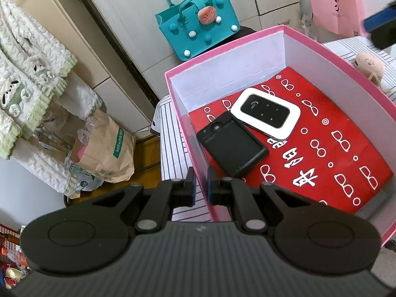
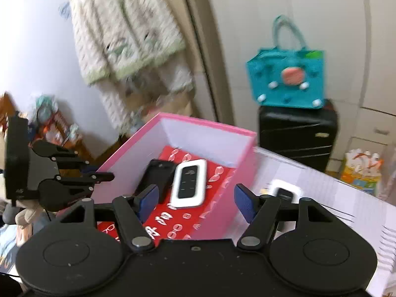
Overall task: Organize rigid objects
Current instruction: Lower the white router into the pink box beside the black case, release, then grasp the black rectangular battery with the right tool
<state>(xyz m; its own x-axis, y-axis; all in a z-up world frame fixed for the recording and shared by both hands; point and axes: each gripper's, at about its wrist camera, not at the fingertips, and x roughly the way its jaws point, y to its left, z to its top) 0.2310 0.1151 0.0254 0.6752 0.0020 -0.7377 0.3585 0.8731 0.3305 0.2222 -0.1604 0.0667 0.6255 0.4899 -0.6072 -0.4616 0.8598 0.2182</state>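
Left gripper (image 1: 200, 185) jaws clamped on pink box (image 1: 182, 113) wall, steadying; right gripper (image 2: 195, 201) jaws wide, empty, above box. Next, judged: fetch white device (image 2: 284, 193) from table (image 2: 346, 210)

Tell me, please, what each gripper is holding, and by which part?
The left gripper clamps the pink box by its near wall; the right gripper is open, empty.

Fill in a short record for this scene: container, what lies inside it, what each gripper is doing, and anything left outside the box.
container: pink box, open top, red patterned lining
inside: white device lying partly over the black device
left gripper: shut on the box's wall
right gripper: open, empty, above the box
outside: second white device on the striped cloth
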